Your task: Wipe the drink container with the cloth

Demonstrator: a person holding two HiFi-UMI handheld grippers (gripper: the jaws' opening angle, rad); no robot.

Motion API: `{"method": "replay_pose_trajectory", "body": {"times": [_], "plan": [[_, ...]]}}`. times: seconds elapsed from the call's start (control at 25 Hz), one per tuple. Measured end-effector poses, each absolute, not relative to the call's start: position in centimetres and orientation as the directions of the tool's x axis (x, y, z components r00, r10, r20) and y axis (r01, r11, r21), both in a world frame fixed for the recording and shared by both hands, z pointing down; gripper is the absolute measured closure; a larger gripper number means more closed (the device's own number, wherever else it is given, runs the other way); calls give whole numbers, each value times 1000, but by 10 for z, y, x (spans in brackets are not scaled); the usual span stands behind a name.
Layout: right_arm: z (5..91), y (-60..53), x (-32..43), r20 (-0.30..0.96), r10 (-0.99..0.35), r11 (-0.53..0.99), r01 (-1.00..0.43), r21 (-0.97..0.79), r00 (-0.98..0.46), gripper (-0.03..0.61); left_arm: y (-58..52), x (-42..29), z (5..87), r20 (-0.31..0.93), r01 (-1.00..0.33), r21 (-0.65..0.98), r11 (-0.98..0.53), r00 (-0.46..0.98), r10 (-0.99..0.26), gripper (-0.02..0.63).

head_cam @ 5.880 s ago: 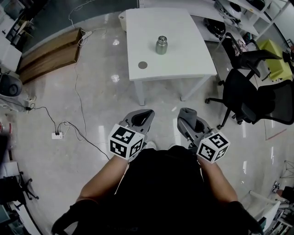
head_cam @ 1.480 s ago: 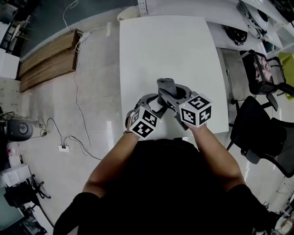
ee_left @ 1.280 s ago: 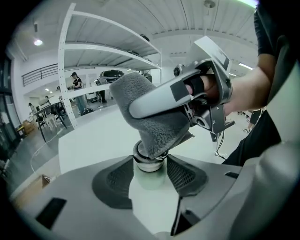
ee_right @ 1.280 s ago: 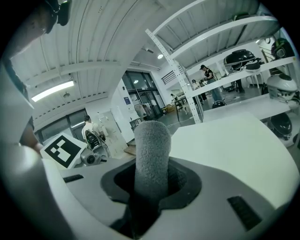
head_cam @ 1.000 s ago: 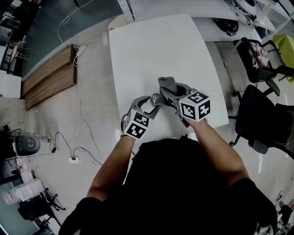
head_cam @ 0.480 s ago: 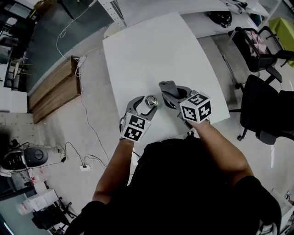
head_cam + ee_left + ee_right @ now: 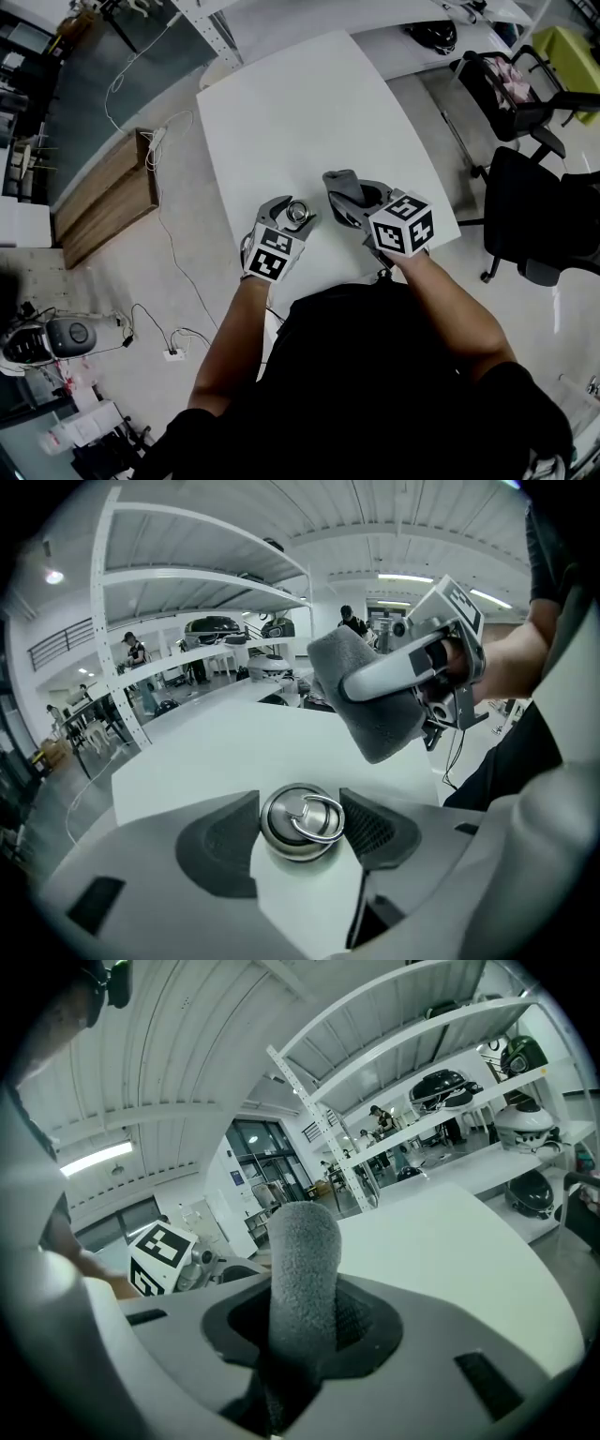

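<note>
1. Table: one rectangular top, white and smooth. Its surface runs broad and flat from the grippers to the far edge.
2. Drink container: one small, round, brushed-metal flask. Its lid carries a polished steel ring lying flat. It stands upright close to the table's near edge, toward the left corner.
3. Left gripper: its two dark, ribbed fingers flank the container, one on each side. The jaws have just been opening. A sliver of table shows between the left finger and the flask wall, so the hold is released.
4. Cloth: one grey, nubby, thick-piled cloth, rolled into a rounded stub.
5. Right gripper: its two fingers are clenched on the cloth, which stands out beyond the tips. It hangs in the air just right of the container, apart from it.
6. Surroundings: two black office chairs stand on the glossy floor off the table's right edge. The table's left edge borders open floor.
</note>
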State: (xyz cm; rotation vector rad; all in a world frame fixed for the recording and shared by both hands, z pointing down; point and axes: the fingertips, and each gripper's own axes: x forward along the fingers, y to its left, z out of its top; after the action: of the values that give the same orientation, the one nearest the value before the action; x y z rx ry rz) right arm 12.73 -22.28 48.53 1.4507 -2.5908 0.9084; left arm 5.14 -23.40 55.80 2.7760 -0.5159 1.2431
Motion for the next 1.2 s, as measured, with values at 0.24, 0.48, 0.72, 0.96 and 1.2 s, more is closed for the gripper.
{"method": "replay_pose_trajectory", "body": {"times": [0.24,0.48,0.72,0.96,1.2], "plan": [[495,-215,111,310,-748,385,-764,-517,-587,480,-239,49,550,704,-374,23,-927,665,-250,342],[506,-209,77,285,-699,382,-679,-627,-656,480,-254,25,547,635,-536,199,-820,708,-308,342],[523,-217,54,288,-673,352,-637,-686,-682,480,-268,-5,550,546,-661,444,-605,735,-403,342],[523,-226,27,247,-650,381,-589,-712,-719,480,-275,-16,547,523,-682,550,-482,731,-438,342],[529,-234,15,234,-643,385,-572,-724,-729,480,-278,-23,550,533,-694,568,-442,719,-446,342]]}}
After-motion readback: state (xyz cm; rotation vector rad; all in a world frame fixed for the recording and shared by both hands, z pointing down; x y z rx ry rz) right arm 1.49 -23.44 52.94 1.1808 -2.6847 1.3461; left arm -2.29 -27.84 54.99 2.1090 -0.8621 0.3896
